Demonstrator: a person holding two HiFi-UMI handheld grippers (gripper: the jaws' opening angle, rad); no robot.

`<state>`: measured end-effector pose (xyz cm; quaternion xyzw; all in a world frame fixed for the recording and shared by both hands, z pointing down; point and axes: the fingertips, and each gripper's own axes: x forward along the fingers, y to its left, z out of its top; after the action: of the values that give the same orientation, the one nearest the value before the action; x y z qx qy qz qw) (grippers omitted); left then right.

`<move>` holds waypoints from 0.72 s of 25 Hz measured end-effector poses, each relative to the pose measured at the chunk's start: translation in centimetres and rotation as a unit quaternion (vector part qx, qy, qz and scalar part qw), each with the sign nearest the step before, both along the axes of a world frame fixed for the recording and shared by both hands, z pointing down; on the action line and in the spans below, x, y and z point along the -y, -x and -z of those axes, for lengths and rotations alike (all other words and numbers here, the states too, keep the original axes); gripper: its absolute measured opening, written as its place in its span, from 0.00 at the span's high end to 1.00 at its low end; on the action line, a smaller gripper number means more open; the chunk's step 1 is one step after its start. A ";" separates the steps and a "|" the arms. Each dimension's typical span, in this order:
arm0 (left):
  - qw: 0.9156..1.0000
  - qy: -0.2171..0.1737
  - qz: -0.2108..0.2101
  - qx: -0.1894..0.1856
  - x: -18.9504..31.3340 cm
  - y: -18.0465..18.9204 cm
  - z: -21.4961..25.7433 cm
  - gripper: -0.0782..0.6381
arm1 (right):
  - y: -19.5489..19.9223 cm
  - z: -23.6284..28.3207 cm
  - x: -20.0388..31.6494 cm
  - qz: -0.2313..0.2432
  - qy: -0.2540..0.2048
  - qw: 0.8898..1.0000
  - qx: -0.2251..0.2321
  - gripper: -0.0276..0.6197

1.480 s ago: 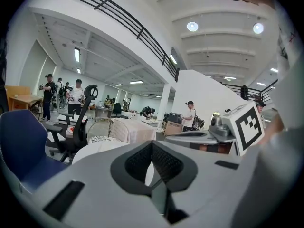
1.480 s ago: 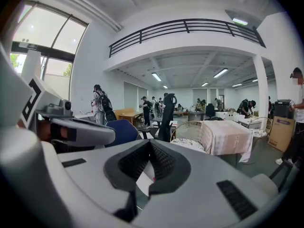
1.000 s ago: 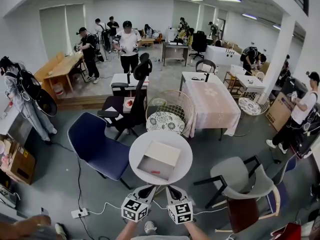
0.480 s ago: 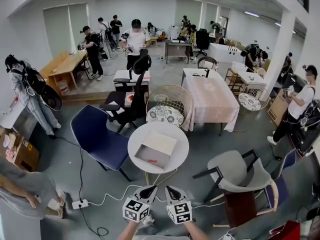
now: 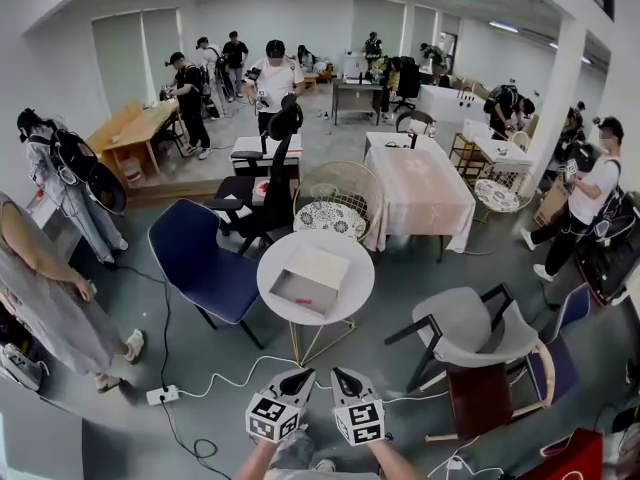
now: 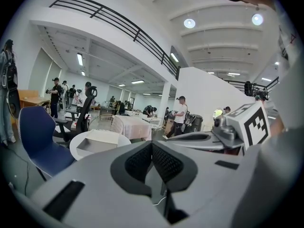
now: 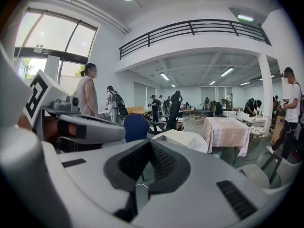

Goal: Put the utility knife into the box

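Observation:
An open grey box (image 5: 303, 292) sits on the round white table (image 5: 350, 293), with its pale lid (image 5: 327, 266) at its far side. A small red utility knife (image 5: 303, 301) lies inside the box. Both grippers hang low in the head view, well short of the table and above the floor. My left gripper (image 5: 298, 378) is shut with nothing between its jaws, and so is my right gripper (image 5: 342, 376). The left gripper view shows shut pads (image 6: 142, 161) and the box (image 6: 96, 142) far ahead. In the right gripper view the pads (image 7: 161, 161) meet, with the box (image 7: 182, 137) beyond them.
A blue chair (image 5: 200, 268) stands left of the table and a grey armchair (image 5: 480, 333) to its right. A wire chair (image 5: 338, 208) and a cloth-covered table (image 5: 420, 193) lie behind. White cables and a power strip (image 5: 160, 395) cross the floor. A person (image 5: 40, 288) bends at the left.
The view has drawn back from the round table, which now sits higher and farther off. A person at the left has moved further into view. Both grippers stay shut and low.

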<state>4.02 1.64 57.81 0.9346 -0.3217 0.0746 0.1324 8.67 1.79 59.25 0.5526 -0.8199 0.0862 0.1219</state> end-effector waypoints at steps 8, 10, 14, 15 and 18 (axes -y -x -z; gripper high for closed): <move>1.000 -0.006 -0.001 0.003 -5.3 0.9 -0.4 0.87 | 1.2 -0.4 -4.8 0.001 -0.006 1.000 -0.006 0.93; 1.000 -0.009 0.000 0.003 -6.1 1.2 -0.2 0.87 | 1.6 0.2 -5.4 0.001 -0.014 1.000 -0.006 0.93; 1.000 -0.018 0.002 0.001 -7.1 1.7 0.5 0.87 | 2.3 1.2 -6.5 0.008 -0.028 1.000 -0.005 0.93; 1.000 -0.021 0.002 0.000 -7.3 1.7 0.6 0.87 | 2.5 1.3 -6.7 0.009 -0.028 1.000 -0.004 0.93; 1.000 -0.027 0.002 -0.003 -7.7 1.8 1.0 0.87 | 2.8 1.3 -7.0 0.010 -0.030 0.999 -0.009 0.93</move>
<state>2.22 9.31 56.80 0.9372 -0.3255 0.0631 0.1084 5.88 8.77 57.93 0.5485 -0.8266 0.0553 0.1135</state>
